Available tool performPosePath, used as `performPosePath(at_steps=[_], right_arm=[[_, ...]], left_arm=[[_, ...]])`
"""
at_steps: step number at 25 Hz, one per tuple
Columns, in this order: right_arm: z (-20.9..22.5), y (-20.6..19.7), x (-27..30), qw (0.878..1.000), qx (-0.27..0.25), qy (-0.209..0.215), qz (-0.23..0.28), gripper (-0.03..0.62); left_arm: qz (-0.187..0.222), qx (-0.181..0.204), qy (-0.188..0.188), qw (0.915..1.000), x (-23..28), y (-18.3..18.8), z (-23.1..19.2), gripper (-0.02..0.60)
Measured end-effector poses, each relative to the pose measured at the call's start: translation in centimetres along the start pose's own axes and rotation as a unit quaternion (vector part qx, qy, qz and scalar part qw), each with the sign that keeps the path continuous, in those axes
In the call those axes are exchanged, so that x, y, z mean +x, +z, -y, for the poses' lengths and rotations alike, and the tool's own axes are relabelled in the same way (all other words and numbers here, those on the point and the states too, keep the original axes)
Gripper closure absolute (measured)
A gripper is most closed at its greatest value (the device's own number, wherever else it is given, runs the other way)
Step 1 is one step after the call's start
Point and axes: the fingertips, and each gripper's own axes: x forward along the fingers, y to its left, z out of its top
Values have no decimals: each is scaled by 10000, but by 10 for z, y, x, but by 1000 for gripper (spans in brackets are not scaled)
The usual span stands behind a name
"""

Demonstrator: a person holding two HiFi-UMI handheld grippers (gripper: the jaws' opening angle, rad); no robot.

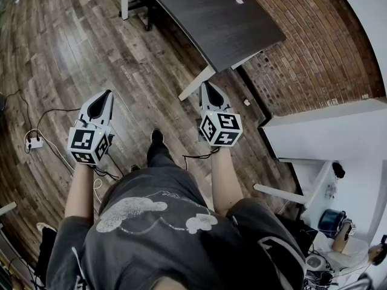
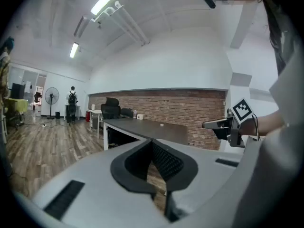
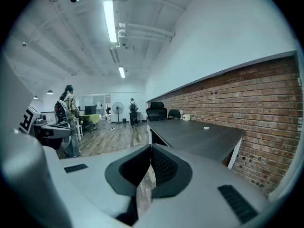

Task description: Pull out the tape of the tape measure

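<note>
No tape measure can be made out in any view. My left gripper (image 1: 108, 94) is held in the air over the wooden floor, jaws shut, with nothing between them (image 2: 152, 141). My right gripper (image 1: 205, 85) is level with it, close to the near corner of a dark table (image 1: 211, 17); it is shut and empty too (image 3: 151, 147). A small white object (image 1: 240, 0) lies on the table, too small to tell what it is. It also shows as a small white object (image 3: 206, 128) in the right gripper view. Each gripper sees the other beside it: the right gripper (image 2: 223, 125), the left gripper (image 3: 42, 127).
A brick wall (image 1: 314, 35) runs behind the table. White furniture (image 1: 326, 138) stands at the right. Cables and a power strip (image 1: 33, 142) lie on the floor at the left. Office chairs (image 3: 156, 112) stand at the table's far end. People (image 3: 66, 113) stand in the room beyond.
</note>
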Motion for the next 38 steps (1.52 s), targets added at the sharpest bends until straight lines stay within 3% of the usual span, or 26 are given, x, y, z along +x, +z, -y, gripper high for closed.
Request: performPosePath(at_steps=[8,16,22,28,29,30,31,32,33,38], right_arm=[[-2,6,-18,9999,4,51,137,564],[0,15,-29,9998,-54,18,205,563],[-14,3,-34,9999,-43,8,156,563],[-39,1,-28,9989,107,130,438,560],[-44,0,-24,9990,86,167,414,557],[-48,-1,-19,9991,59,225,364,542],[-51,-2,-12,9991,43,290,311,472],[-52,-3,-5,9991,51,333,271,378],[-51,-3,4,9991,79,337,249,341],[-31,-13,57,9996,177,200,12,284]], left_arm=[[229,112,63,9997,-7,15,4,572],[195,95,129,9997,-17,14,6,572],[81,107,157,9998,-36,3,-2,572],[196,71,335,9992,-49,1,-19,567],[207,18,365,9991,-49,1,-23,520],[203,-56,366,9991,-48,0,-27,420],[192,-127,351,9991,-46,-1,-30,359],[185,-161,342,9991,-44,-2,-33,339],[177,-151,347,9991,-40,-2,-37,315],[41,-289,388,9988,-1,-11,-64,242]])
